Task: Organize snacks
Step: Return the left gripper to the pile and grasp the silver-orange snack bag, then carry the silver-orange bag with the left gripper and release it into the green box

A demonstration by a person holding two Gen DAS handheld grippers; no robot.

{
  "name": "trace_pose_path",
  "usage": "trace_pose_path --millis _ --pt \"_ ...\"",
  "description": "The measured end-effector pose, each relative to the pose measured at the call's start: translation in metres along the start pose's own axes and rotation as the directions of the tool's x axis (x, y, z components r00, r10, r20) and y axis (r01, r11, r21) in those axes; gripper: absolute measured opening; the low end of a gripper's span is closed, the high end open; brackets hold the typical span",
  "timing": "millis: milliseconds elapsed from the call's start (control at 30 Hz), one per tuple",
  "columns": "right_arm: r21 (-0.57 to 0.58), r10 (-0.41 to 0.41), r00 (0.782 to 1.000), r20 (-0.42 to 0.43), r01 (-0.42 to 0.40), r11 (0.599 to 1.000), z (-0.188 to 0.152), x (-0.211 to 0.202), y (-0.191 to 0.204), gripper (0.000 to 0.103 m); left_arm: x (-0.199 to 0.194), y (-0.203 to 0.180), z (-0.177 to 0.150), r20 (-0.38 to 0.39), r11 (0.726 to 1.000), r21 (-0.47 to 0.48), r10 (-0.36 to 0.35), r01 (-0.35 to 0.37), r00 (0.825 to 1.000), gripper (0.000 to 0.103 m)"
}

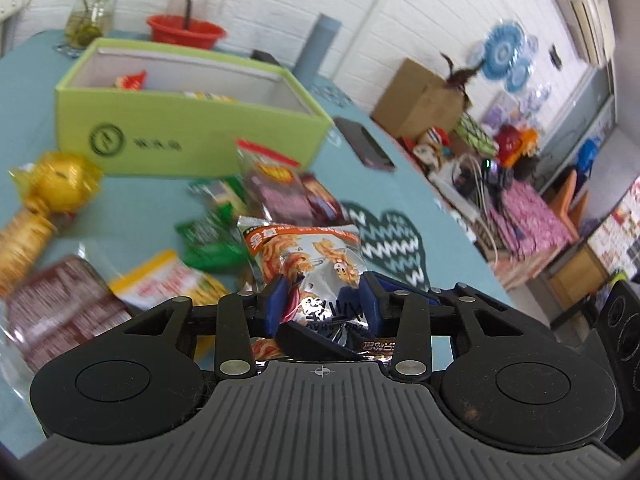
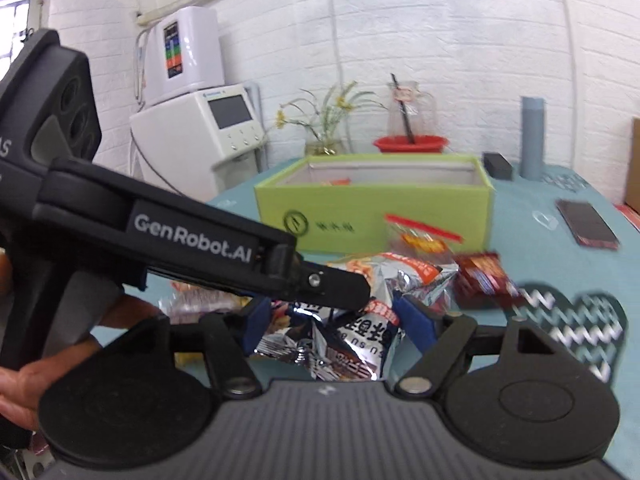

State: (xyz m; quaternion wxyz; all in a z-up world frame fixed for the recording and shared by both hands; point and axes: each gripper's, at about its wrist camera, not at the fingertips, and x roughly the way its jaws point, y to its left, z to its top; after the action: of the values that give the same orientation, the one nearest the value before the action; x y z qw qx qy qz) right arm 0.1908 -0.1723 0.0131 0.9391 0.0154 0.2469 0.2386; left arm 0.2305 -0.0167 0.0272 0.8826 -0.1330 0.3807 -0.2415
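In the left wrist view my left gripper (image 1: 325,300) is shut on a silver and orange snack packet (image 1: 316,260), held above the blue table. Loose snacks lie behind it: a dark red packet (image 1: 288,196), green packets (image 1: 212,240), a yellow packet (image 1: 168,284). The green box (image 1: 192,136) stands open beyond, with a few snacks inside. In the right wrist view my right gripper (image 2: 340,324) is shut on a dark silver snack packet (image 2: 352,344). The left gripper's body (image 2: 192,240) crosses in front of it. The green box (image 2: 376,208) stands behind.
A gold-wrapped treat (image 1: 56,184) and a brown packet (image 1: 60,312) lie at the left. A black phone (image 1: 364,144) lies right of the box; it also shows in the right wrist view (image 2: 586,224). A zigzag mat (image 1: 388,248), a red bowl (image 1: 186,32) and a vase (image 1: 86,20) sit on the table.
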Motion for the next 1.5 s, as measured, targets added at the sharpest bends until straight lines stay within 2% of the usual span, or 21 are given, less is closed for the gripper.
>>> trace_pose_path --millis 100,133,267,333,367,433,600,700,867,933,1033,1067,1300,1500 --pt "0.052 0.004 0.999 -0.051 -0.002 0.999 -0.02 -0.003 -0.013 0.08 0.016 -0.01 -0.02 -0.039 0.999 0.02 0.031 -0.03 0.999 0.018" --pt "0.06 0.006 0.998 -0.056 -0.003 0.998 -0.025 -0.004 -0.016 0.08 0.018 -0.013 -0.024 -0.048 0.999 0.026 0.045 -0.044 0.998 0.024" --pt "0.082 0.036 0.999 -0.032 -0.033 0.996 -0.031 -0.016 -0.023 0.085 0.011 -0.017 -0.027 -0.053 0.998 0.038 0.049 -0.047 0.997 0.033" --pt "0.076 0.02 1.0 -0.012 -0.019 0.997 -0.032 -0.024 -0.024 0.092 0.003 -0.017 -0.024 -0.021 0.996 0.051 0.071 -0.07 0.997 0.048" --pt "0.079 0.018 1.0 -0.005 -0.017 0.997 -0.032 -0.026 -0.025 0.092 0.001 -0.016 -0.021 -0.011 0.995 0.051 0.087 -0.087 0.996 0.05" --pt "0.1 0.019 1.0 0.002 -0.019 0.995 -0.033 -0.029 -0.03 0.094 0.003 -0.014 -0.017 -0.017 0.994 0.042 0.098 -0.097 0.995 0.049" --pt "0.143 0.029 0.999 -0.023 -0.025 0.989 -0.039 -0.023 -0.038 0.094 0.02 -0.014 -0.017 -0.092 0.999 0.016 0.046 -0.045 0.995 0.044" --pt "0.149 0.043 0.998 -0.036 -0.037 0.988 -0.042 -0.018 -0.038 0.094 0.03 -0.016 -0.018 -0.113 0.997 0.034 0.07 -0.067 0.991 0.042" --pt "0.169 0.073 0.996 -0.053 -0.063 0.984 -0.044 -0.002 -0.041 0.095 0.034 -0.013 -0.02 -0.129 0.999 0.009 0.043 -0.042 0.991 0.042" --pt "0.172 0.081 0.995 -0.05 -0.072 0.982 -0.046 0.002 -0.042 0.094 0.036 -0.011 -0.022 -0.135 1.0 -0.002 0.03 -0.031 0.99 0.039" --pt "0.152 0.057 0.997 -0.044 -0.05 0.987 -0.045 -0.003 -0.04 0.08 0.031 -0.012 -0.023 -0.122 1.0 0.004 0.022 -0.021 0.992 0.025" --pt "0.148 0.054 0.998 -0.041 -0.047 0.988 -0.044 -0.006 -0.039 0.079 0.029 -0.014 -0.022 -0.121 1.0 0.007 0.015 -0.014 0.993 0.025" --pt "0.124 -0.009 1.0 0.014 0.007 0.992 -0.03 -0.031 -0.04 0.079 0.017 -0.044 -0.016 -0.067 0.997 0.078 -0.009 0.014 0.998 0.023" --pt "0.115 -0.019 0.999 0.03 0.016 0.993 -0.019 -0.029 -0.046 0.079 0.02 -0.051 -0.005 -0.05 0.996 0.084 -0.003 0.007 0.999 0.024"
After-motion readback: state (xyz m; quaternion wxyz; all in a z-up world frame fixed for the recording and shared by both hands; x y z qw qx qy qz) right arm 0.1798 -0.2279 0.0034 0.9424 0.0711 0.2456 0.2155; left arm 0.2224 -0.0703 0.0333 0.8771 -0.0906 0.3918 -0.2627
